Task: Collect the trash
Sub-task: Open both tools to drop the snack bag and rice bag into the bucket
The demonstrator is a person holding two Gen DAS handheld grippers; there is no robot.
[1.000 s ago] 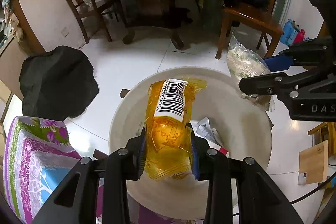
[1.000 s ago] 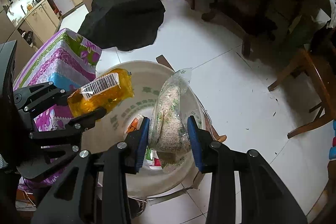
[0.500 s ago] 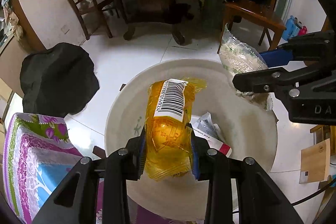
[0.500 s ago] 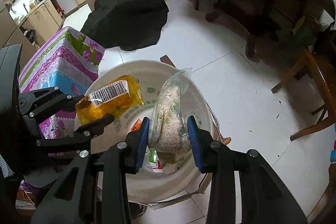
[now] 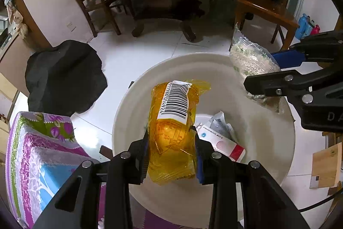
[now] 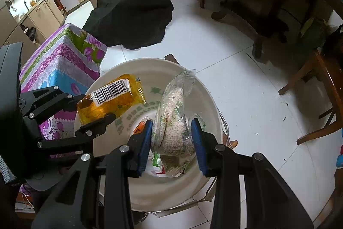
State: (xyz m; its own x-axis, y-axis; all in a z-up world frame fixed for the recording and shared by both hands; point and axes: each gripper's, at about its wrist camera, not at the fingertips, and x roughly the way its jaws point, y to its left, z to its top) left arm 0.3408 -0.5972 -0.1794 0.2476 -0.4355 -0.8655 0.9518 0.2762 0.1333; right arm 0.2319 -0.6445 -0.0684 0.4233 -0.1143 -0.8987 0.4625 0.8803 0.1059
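Both grippers clamped: left gripper (image 5: 171, 143) yellow packet (image 5: 173, 121), right gripper (image 6: 171, 136) grain bag (image 6: 173, 121), over basin (image 5: 268, 164).

Seen from the right wrist, the left gripper (image 6: 94, 109) and its crinkled yellow plastic packet with the barcode label (image 6: 111, 100) have shifted right, further in over the round white plastic basin (image 6: 212, 104) (its whole rim now shows in both views).

The left gripper (image 5: 171, 147) pointed steeply downward from the bottom of its frame, its jaws clamped on a yellow translucent packet with a barcode label (image 5: 173, 119). The right gripper (image 6: 171, 138), likewise angled down at lower centre, pinched a clear plastic bag of pale grains (image 6: 173, 119).
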